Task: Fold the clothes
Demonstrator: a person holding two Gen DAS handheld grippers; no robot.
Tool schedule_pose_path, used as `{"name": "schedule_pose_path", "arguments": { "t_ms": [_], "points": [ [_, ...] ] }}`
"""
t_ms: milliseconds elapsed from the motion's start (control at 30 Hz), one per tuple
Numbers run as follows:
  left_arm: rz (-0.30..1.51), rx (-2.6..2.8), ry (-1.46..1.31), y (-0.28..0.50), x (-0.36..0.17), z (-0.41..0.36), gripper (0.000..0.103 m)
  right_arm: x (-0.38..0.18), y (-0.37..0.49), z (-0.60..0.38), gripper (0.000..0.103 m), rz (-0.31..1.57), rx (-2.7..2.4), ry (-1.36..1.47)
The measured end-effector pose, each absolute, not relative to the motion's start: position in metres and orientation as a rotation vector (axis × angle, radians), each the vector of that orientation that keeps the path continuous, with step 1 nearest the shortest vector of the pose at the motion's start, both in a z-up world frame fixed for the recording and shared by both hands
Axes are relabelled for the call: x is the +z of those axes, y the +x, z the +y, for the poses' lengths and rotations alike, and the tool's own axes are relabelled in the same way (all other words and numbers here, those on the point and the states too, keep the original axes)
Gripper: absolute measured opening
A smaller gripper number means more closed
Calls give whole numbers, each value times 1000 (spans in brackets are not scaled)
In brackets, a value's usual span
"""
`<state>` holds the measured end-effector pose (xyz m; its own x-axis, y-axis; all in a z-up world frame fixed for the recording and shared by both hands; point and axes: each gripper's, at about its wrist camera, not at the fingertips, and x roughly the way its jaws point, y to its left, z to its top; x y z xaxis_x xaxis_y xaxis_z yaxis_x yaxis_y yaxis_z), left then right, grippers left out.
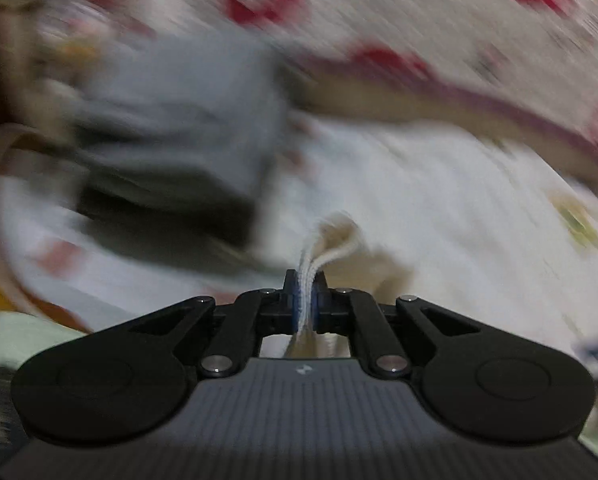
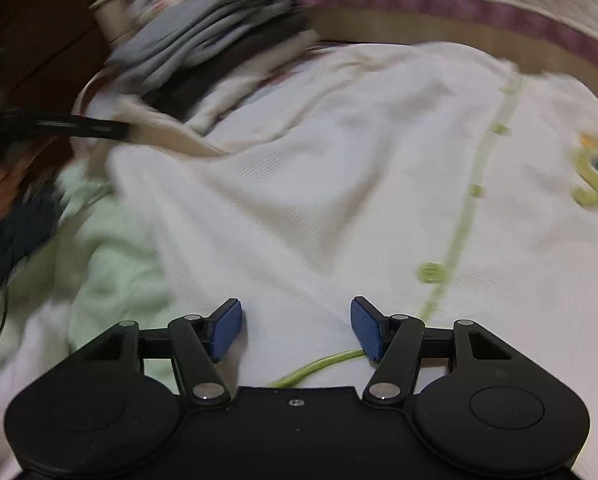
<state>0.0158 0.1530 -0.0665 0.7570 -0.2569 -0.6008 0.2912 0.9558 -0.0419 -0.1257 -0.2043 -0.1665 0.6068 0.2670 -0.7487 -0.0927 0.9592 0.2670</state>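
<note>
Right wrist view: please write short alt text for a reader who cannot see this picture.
The right gripper hangs open, its blue pads apart, just above a white garment with a green button strip, spread flat. Farther back lies a blurred pile of grey folded clothes, and a pale green cloth lies at the left.

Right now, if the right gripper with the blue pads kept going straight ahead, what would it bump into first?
Most likely the white shirt with green buttons. The right gripper hangs open just above it, pointing down at the cloth. How near is hard to judge.
</note>
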Motion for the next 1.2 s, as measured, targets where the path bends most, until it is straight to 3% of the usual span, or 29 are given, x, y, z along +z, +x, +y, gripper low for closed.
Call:
{"name": "schedule_pose_path", "arguments": {
  "t_ms": [133,200,400,533,700,800,933,1067,1100,1133,1167,1200],
  "points": [
    [669,-173,34,20,-68,179,13,-171,-124,-206,62,910,185,228],
    [734,-113,39,20,-78,181,49,-169,-125,-205,62,908,178,205],
    [751,-387,-102,-2,-79,175,50,-129,-131,-254,64,894,-30,253],
    [781,-630,-130,-3,-88,163,52,-111,-152,-347,67,980,-112,512],
    [896,-709,-178,10,-117,149,53,-133,-176,-430,67,1213,-121,693],
    [1013,-680,-224,19,-132,138,53,-146,-194,-455,67,1251,-171,785],
    [1044,-683,-99,15,-137,113,53,-169,-197,-458,67,1314,-44,931],
    [1068,-686,-123,16,-142,105,60,-189,-181,-446,74,1406,104,971],
    [1080,-688,-148,17,-143,105,55,-190,-175,-442,72,1412,115,953],
    [1095,-700,-157,18,-143,103,43,-187,-169,-436,62,1394,128,913],
    [1104,-720,-117,18,-140,97,5,-178,-162,-429,13,1328,186,873],
    [1091,-722,-44,19,-132,90,6,-169,-154,-421,12,1255,247,833]
  ]
}}
